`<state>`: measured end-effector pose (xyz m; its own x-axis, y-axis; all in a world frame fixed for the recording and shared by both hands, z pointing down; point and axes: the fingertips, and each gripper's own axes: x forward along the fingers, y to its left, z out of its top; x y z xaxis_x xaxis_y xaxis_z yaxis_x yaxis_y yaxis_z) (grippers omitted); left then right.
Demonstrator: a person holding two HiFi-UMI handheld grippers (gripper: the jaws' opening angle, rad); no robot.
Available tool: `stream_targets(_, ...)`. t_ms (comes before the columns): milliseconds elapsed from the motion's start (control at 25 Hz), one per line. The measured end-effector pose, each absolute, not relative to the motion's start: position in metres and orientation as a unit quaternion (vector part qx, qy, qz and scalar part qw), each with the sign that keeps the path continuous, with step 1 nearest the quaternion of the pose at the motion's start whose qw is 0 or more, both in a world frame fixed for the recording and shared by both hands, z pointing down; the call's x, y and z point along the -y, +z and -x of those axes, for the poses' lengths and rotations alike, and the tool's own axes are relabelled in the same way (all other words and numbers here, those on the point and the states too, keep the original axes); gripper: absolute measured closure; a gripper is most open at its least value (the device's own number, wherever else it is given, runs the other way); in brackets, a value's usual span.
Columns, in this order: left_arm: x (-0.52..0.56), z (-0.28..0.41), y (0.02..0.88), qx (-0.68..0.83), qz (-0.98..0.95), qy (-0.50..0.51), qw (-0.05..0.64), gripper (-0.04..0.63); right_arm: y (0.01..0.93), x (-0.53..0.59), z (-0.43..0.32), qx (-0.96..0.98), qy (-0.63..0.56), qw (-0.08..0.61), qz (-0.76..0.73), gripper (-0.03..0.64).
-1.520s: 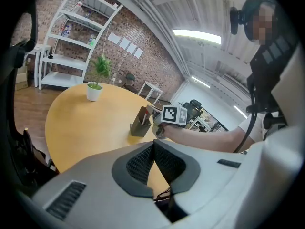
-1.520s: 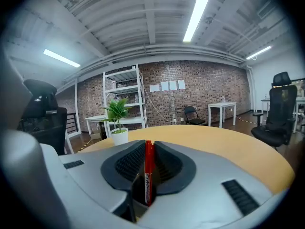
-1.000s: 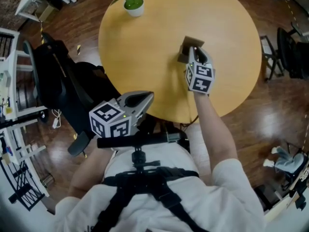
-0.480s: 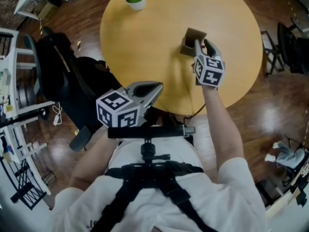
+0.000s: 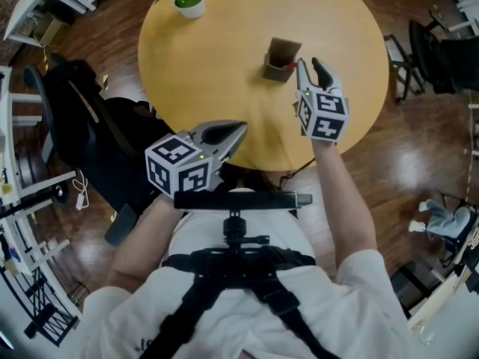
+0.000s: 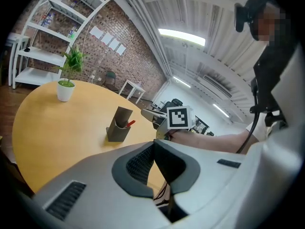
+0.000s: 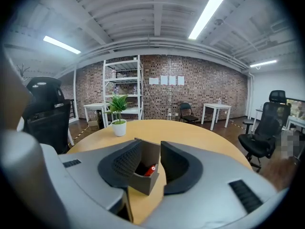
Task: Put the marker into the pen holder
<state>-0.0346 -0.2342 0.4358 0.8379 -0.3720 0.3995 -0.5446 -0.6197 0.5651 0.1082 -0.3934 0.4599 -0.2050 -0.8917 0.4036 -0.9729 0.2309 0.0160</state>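
Versus a second ago, the right tongs (image 5: 309, 69) are off the pen holder (image 5: 281, 57) and pulled back toward us. Their jaws have just been opening and now stand wide, with nothing between the pads. The marker (image 7: 149, 170) sits tilted in the holder, red end showing. The holder stands on the tabletop (image 5: 209, 73) just ahead of the right tongs, framed in their gap, not touching. Left tongs (image 5: 233, 132) hang at the near edge, jaws together, empty, well apart from the holder.
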Motion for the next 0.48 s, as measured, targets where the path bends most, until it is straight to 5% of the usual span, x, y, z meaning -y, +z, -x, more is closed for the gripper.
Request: stream_targets(480,0.236,0.044,0.438,0.245,-0.899,0.122,0.343,0.598,0.436,0.316,-0.097,0.773,0.16,0.147,-0.596,0.502)
